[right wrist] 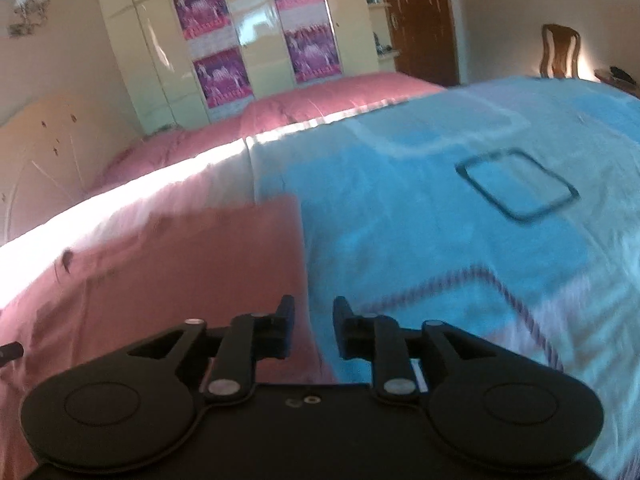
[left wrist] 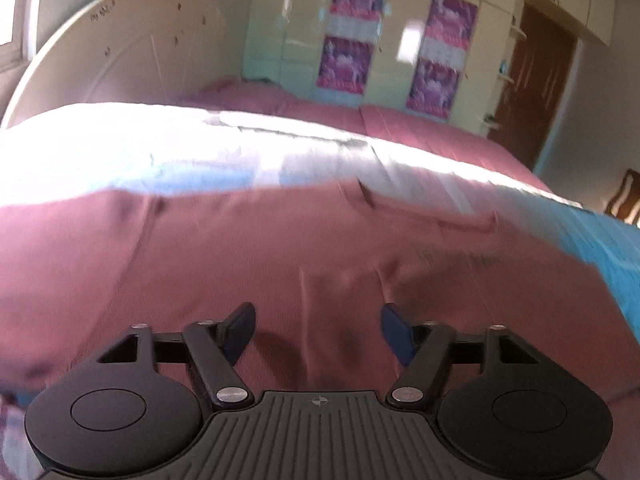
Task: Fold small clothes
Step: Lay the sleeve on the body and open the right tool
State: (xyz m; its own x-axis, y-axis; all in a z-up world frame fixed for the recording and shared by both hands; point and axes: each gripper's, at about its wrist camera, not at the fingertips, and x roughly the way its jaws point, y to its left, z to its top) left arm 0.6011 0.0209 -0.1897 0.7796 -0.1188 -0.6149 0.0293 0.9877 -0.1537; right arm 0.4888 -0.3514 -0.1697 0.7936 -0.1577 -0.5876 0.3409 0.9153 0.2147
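Observation:
A dusty-pink garment (left wrist: pixel 280 248) lies spread flat on the bed and fills most of the left wrist view. My left gripper (left wrist: pixel 318 330) hovers low over its near part, open, with only flat cloth showing in the wide gap between its blue-padded fingers (left wrist: pixel 396 334). In the right wrist view the same pink garment (right wrist: pixel 180 264) takes the left half, and its straight right edge runs toward the camera. My right gripper (right wrist: pixel 314 320) sits over that edge with a narrow gap between its fingers; the pads do not press on the cloth.
A light blue patterned bedspread (right wrist: pixel 420 200) lies under the garment and stretches to the right. Behind it are a pink duvet (left wrist: pixel 320 116), a cream headboard (left wrist: pixel 120 56), a wardrobe with purple posters (right wrist: pixel 216 52), a brown door (right wrist: pixel 420 16) and a wooden chair (right wrist: pixel 560 52).

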